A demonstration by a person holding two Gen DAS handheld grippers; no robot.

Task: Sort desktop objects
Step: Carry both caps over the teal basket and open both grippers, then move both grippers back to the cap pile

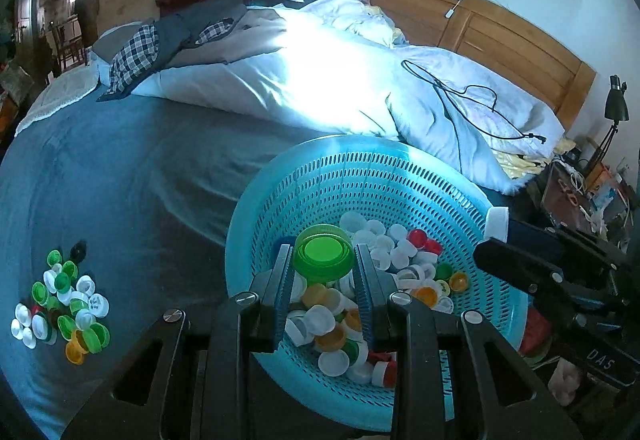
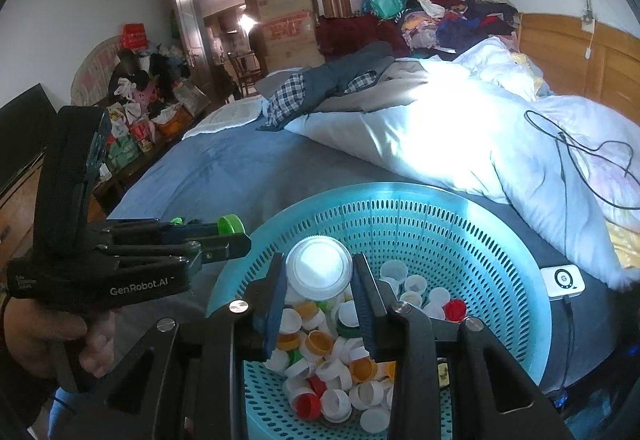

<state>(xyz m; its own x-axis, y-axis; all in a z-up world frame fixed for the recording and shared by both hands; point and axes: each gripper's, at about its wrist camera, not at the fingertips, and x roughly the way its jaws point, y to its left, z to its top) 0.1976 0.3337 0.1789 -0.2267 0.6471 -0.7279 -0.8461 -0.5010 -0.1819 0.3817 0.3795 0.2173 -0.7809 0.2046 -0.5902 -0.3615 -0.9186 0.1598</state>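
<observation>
Bottle caps are the thing being sorted, and most of them lie heaped in the turquoise perforated basket (image 1: pixel 304 176) that sits on the blue bedsheet (image 1: pixel 140 168): white, orange, red and green ones mixed together at the basket's bottom. The step in hand looks like the lift-out, since each tool is carrying one cap above the heap. The left gripper (image 1: pixel 323 260) has its fingers closed on a green cap (image 1: pixel 322 254), held open side toward the camera, and the right gripper (image 2: pixel 319 272) has its fingers clamped on a white cap (image 2: pixel 319 269) just above the pile. In the left wrist view a second, smaller cluster of caps (image 1: pixel 64 304) lies loose on the sheet at about 8 o'clock from the basket, well apart from it; it is mostly green and white with a couple of orange, so it seems to be a drop-off heap, though how the colours are meant to be split I cannot tell. The next move likely calls for carrying the green cap over the basket rim toward 8 o'clock and letting go low, so it does not roll on the soft bedding.
</observation>
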